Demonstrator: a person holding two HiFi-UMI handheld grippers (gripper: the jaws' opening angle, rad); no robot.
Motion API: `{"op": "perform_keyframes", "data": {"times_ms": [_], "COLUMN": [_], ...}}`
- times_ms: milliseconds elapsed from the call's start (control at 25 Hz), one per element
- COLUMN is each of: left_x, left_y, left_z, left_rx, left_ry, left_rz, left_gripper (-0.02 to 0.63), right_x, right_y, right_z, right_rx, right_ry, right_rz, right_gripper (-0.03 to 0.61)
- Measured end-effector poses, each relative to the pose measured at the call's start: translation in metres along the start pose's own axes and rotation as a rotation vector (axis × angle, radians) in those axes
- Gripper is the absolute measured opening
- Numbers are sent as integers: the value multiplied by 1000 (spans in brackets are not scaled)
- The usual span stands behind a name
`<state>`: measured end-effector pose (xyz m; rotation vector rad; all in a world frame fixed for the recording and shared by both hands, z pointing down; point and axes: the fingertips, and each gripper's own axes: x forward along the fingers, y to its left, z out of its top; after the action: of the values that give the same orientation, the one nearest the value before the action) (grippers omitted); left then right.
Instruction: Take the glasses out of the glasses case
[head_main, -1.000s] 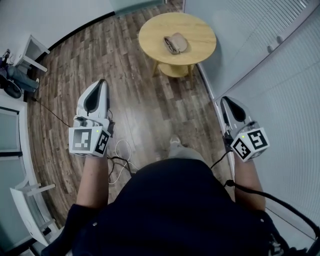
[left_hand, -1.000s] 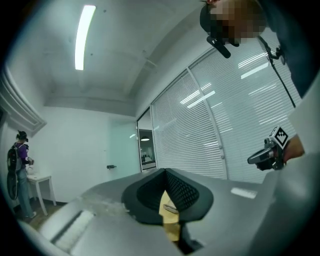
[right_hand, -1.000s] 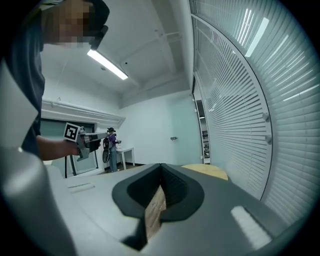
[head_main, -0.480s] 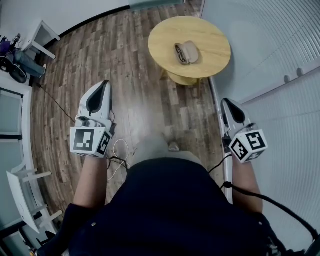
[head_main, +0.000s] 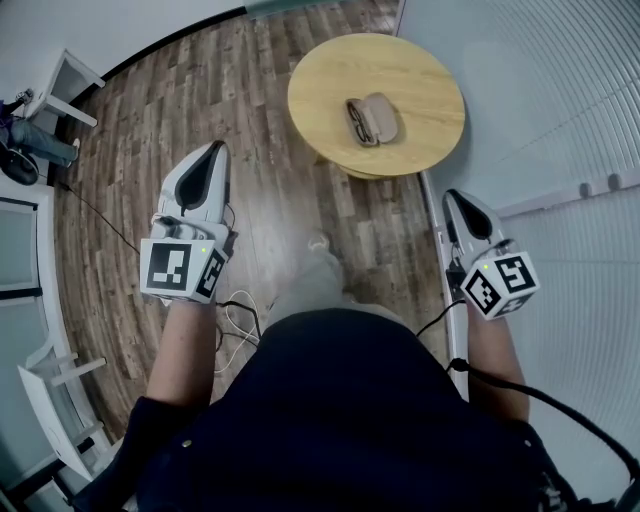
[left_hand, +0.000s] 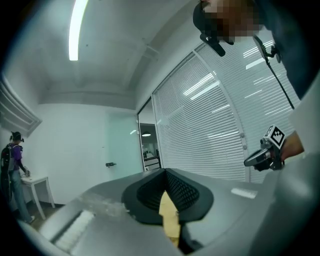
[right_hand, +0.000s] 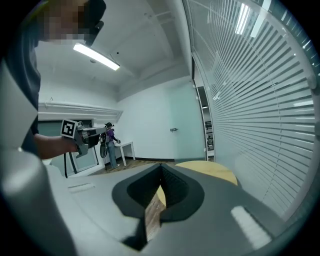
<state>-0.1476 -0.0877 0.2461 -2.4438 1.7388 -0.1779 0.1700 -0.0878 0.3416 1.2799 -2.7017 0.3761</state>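
my left hand-held gripper (head_main: 212, 152) reaches forward over the wood floor (head_main: 260, 150), jaws clenched on nothing. its own view shows blinds and a person (left_hand: 12, 175) at a white table, but no case. only the head view shows the one glasses case (head_main: 372, 118), open on the round worktop (head_main: 330, 70) well ahead, with one pair of glasses (head_main: 357, 120) in its left half. my right hand-held gripper (head_main: 452, 197), forearm straight out beside the blinds, is clenched and empty too, and the worktop's edge shows past its jaws.

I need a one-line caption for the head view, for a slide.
Person holds left tongs and right tongs shut, short of a round table with an open glasses case.
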Motion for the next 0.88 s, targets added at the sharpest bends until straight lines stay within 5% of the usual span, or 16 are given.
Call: {"op": "perform_keyframes", "data": {"times_ms": [480,880], "left_x": [118,197], "left_y": [105,128], "left_z": [-11,-27], "left_rx": [-36,-59], "left_ry": [-41,-39], "left_rz": [-20,-115], "left_gripper": [6,6], "right_x": [137,212], "right_y": [-30,-53], "right_z": [48,53], "right_rx": [-34,-7], "right_ry": [19,46], "right_rz": [-32,-83], "right_gripper": [6,6]}}
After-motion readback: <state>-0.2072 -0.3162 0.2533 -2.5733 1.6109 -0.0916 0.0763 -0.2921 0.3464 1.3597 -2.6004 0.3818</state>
